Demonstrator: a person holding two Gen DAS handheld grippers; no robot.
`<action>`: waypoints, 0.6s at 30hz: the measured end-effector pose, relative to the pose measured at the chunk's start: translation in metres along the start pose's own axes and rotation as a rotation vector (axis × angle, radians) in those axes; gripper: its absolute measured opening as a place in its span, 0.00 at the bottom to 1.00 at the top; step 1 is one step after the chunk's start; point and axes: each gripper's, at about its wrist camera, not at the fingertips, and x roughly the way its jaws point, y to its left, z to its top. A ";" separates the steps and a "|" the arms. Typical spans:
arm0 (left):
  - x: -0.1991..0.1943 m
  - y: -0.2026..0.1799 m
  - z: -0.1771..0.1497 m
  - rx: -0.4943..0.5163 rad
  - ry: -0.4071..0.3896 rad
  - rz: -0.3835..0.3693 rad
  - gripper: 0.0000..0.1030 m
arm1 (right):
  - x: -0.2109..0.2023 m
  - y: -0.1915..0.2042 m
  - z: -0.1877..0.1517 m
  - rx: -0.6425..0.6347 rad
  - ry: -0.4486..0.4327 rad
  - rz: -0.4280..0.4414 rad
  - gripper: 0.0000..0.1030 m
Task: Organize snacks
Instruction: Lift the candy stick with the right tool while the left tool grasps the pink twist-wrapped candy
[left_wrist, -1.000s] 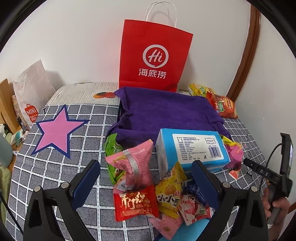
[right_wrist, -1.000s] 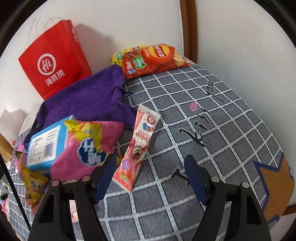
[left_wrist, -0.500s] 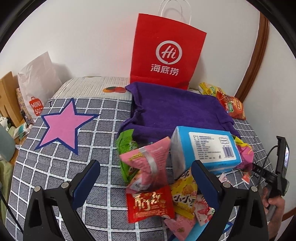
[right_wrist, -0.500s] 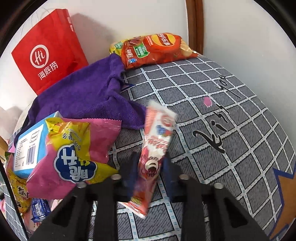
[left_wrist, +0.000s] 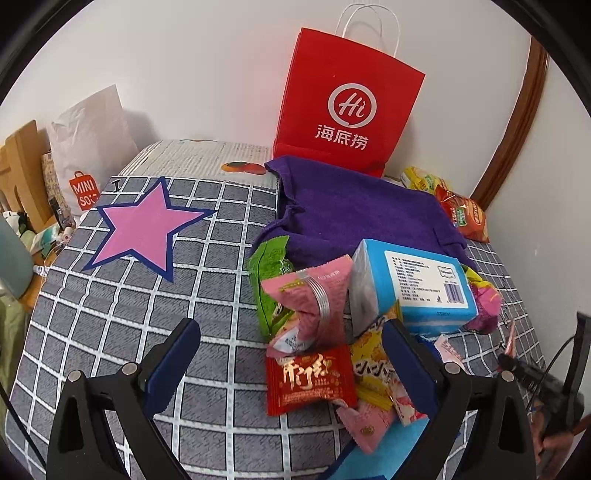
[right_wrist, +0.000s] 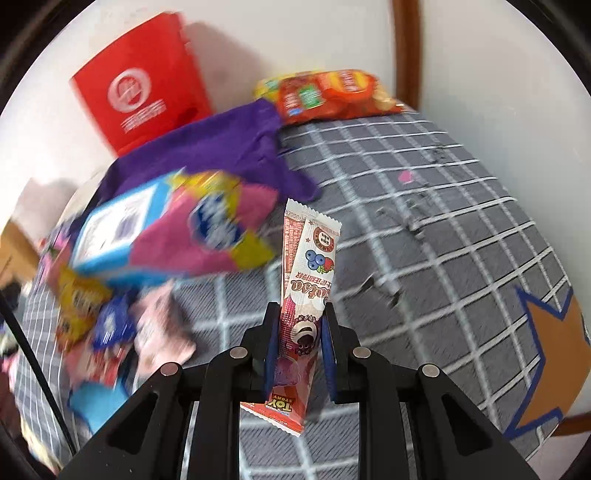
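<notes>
**Pink snack stick now clamped in right tool**

Pink-and-white foil: the long snack stick (right_wrist: 308, 295), which lay flat on the checked bed cover (right_wrist: 424, 229) a second ago between spread jaws, is now pinched at its lower half by the right tool (right_wrist: 297, 347) and lifted clear, its top end standing upright. One item is thus taken for sorting. The right tool pitches steeply downward. The left tool (left_wrist: 291, 365) hangs with jaws wide apart, empty, beside the snack pile (left_wrist: 314, 376).
</notes>
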 end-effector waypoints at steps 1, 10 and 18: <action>-0.002 0.000 -0.001 0.001 0.000 0.000 0.96 | 0.001 0.006 -0.006 -0.021 0.015 0.014 0.21; -0.011 0.007 -0.016 -0.016 0.024 0.007 0.93 | 0.005 0.014 -0.029 -0.018 0.026 0.017 0.28; 0.002 0.002 -0.018 0.002 0.053 -0.014 0.87 | 0.002 0.018 -0.043 -0.044 -0.045 -0.023 0.28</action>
